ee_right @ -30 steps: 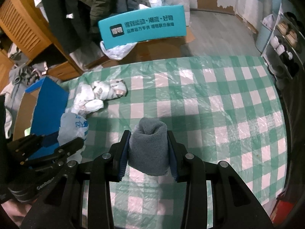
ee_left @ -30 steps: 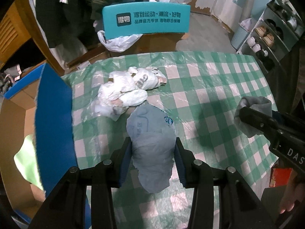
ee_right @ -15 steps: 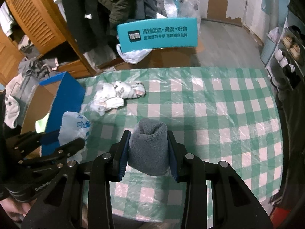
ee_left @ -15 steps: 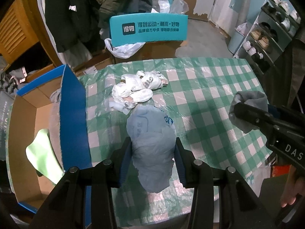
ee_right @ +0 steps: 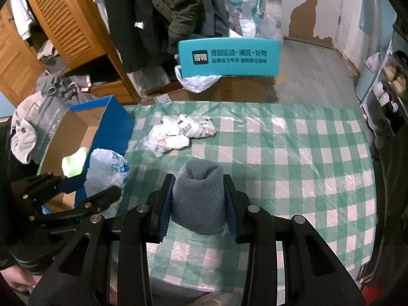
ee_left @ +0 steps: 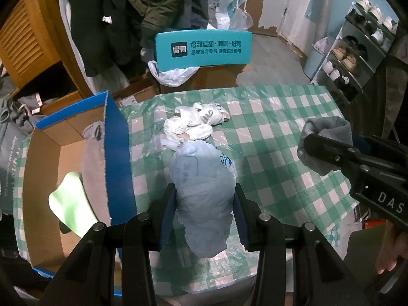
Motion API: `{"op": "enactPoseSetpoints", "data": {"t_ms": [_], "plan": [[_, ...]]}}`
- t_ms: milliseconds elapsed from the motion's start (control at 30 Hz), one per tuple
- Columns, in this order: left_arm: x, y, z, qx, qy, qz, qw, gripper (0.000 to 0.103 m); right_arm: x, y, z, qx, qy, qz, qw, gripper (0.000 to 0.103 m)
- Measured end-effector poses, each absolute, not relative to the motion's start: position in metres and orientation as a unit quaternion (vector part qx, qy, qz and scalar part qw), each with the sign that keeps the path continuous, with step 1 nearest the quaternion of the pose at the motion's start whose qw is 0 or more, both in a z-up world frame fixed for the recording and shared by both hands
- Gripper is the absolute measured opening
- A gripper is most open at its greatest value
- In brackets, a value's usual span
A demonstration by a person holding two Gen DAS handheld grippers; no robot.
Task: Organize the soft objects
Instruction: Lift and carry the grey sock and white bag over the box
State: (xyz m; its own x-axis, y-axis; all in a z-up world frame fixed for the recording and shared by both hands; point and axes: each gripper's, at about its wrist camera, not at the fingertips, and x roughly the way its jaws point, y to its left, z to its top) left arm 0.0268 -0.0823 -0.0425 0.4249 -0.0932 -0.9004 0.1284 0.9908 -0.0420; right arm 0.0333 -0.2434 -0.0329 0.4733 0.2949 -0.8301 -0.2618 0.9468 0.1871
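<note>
While your left claw (ee_left: 205,213) grips the blue plastic bag (ee_left: 204,188) and your right claw (ee_right: 199,206) the rolled grey towel (ee_right: 199,199), neither is in the cardboard box (ee_left: 40,178) yet, and the white bag pile (ee_left: 193,125) waits on the bench (ee_left: 280,137).

Crinkly pale-blue plastic bag (ee_left: 204,186) in the left gripper (ee_left: 205,214), thin and faintly shiny. Right gripper (ee_right: 199,204), matt black, pinches a nubby grey towel (ee_right: 199,199). Glossy plastic sheet wrinkles over the checked counter (ee_right: 293,153). At nine o'clock, raw brown cardboard box (ee_left: 40,178); behind, slatted varnished wooden door (ee_right: 66,20).
</note>
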Motion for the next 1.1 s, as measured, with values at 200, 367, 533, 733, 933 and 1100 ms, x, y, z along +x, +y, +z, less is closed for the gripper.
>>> {"op": "enactPoseSetpoints", "data": {"t_ms": [200, 367, 533, 733, 933, 1100], "plan": [[0.022, -0.068, -0.034, 0.018, 0.521, -0.058, 0.851, 0.043, 0.035, -0.225, -0.028, 0.009, 0.484, 0.171, 0.858, 0.036], [0.019, -0.054, -0.028, 0.012, 0.515, -0.053, 0.856, 0.043, 0.038, -0.208, -0.025, 0.007, 0.484, 0.182, 0.856, 0.036], [0.016, -0.039, -0.024, 0.006, 0.509, -0.044, 0.86, 0.043, 0.04, -0.19, -0.022, 0.004, 0.482, 0.193, 0.855, 0.036], [0.015, -0.016, -0.021, -0.01, 0.506, -0.032, 0.862, 0.043, 0.042, -0.168, -0.019, -0.002, 0.478, 0.207, 0.854, 0.036], [0.012, 0.005, -0.018, -0.023, 0.5, -0.022, 0.865, 0.043, 0.044, -0.144, -0.018, -0.008, 0.477, 0.223, 0.85, 0.036], [0.009, 0.022, -0.015, -0.031, 0.496, -0.012, 0.868, 0.043, 0.044, -0.124, -0.017, -0.016, 0.477, 0.235, 0.847, 0.036]]}}
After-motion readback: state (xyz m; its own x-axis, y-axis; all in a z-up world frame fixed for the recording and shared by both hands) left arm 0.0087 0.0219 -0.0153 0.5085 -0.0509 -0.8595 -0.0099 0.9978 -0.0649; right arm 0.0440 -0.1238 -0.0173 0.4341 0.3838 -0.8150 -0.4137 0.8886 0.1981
